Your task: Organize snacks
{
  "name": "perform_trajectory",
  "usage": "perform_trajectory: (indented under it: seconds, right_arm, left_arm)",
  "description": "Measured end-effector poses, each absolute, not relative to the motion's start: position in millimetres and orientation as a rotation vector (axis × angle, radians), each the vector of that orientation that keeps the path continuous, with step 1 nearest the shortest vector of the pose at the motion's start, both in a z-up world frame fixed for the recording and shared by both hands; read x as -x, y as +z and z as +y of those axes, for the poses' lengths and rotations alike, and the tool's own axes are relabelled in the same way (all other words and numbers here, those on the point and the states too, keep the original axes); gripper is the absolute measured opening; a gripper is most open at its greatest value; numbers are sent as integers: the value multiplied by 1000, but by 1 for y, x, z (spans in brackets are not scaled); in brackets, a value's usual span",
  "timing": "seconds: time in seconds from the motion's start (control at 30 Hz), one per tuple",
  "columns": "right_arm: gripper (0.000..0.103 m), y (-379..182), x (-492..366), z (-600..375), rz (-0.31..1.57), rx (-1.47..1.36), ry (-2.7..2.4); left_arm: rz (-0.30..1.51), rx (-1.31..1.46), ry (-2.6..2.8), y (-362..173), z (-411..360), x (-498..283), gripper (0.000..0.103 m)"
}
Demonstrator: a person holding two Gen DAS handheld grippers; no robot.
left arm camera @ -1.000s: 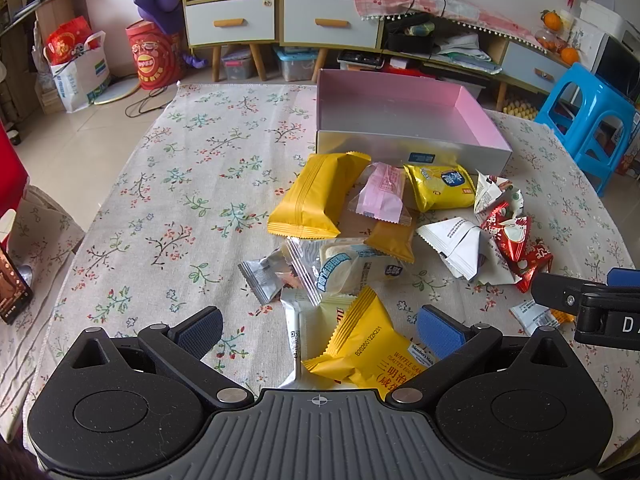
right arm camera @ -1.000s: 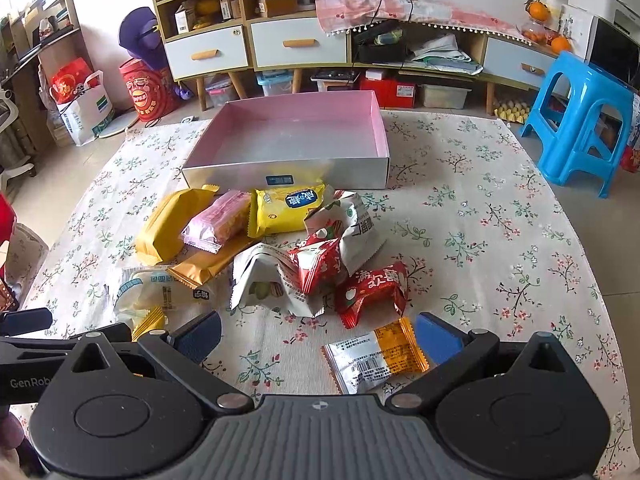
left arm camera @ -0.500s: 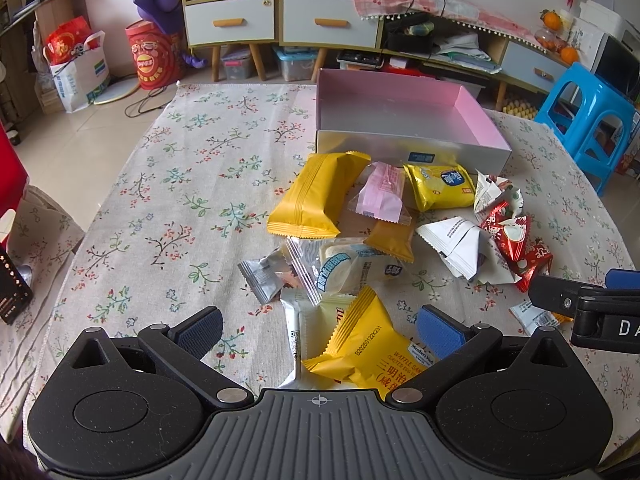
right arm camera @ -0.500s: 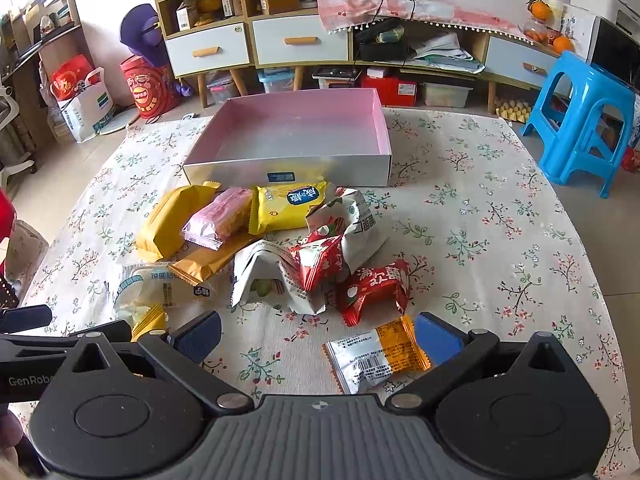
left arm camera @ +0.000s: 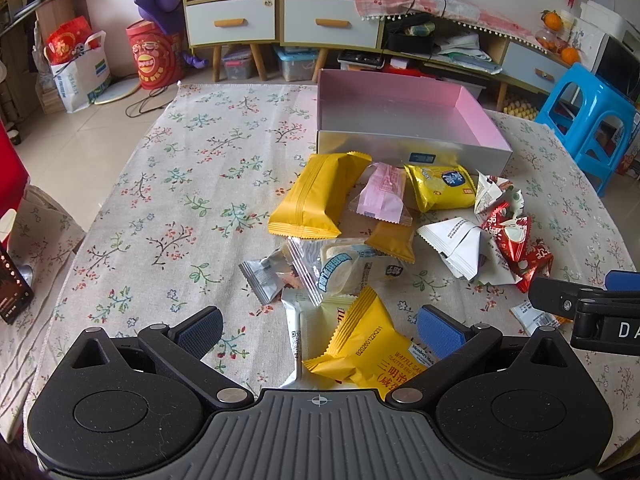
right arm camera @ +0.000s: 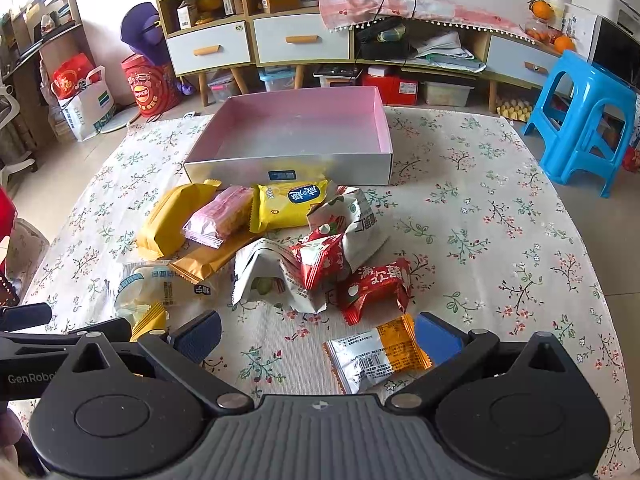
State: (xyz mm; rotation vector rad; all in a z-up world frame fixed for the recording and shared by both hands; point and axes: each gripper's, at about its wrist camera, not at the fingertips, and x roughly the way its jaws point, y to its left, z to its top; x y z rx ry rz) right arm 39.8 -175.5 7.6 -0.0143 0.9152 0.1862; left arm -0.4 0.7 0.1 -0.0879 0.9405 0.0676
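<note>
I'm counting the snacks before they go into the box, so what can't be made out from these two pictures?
- Left wrist view: the yellow waffle packet is partly hidden behind the left hand-held gripper.
- Left wrist view: a silver and orange packet is mostly covered by the right hand-held gripper.
- Right wrist view: the tan packet lies under the pink packet; its label is hidden.
- Both views: fine print is too small.

Black gripper (left arm camera: 318, 332), blue pads (left arm camera: 438, 330)
</note>
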Motion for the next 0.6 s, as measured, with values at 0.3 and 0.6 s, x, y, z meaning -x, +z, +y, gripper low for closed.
perform_trajectory:
  seconds: [0.3,0.6]
  right_arm:
    - [94,6,-40,-175,918,17,187]
    - [94,9,-45,-178,919,22,166]
  left_arm:
    - [940,87,68,0,1,0,103]
    - [872,84,51,14,7,0,103]
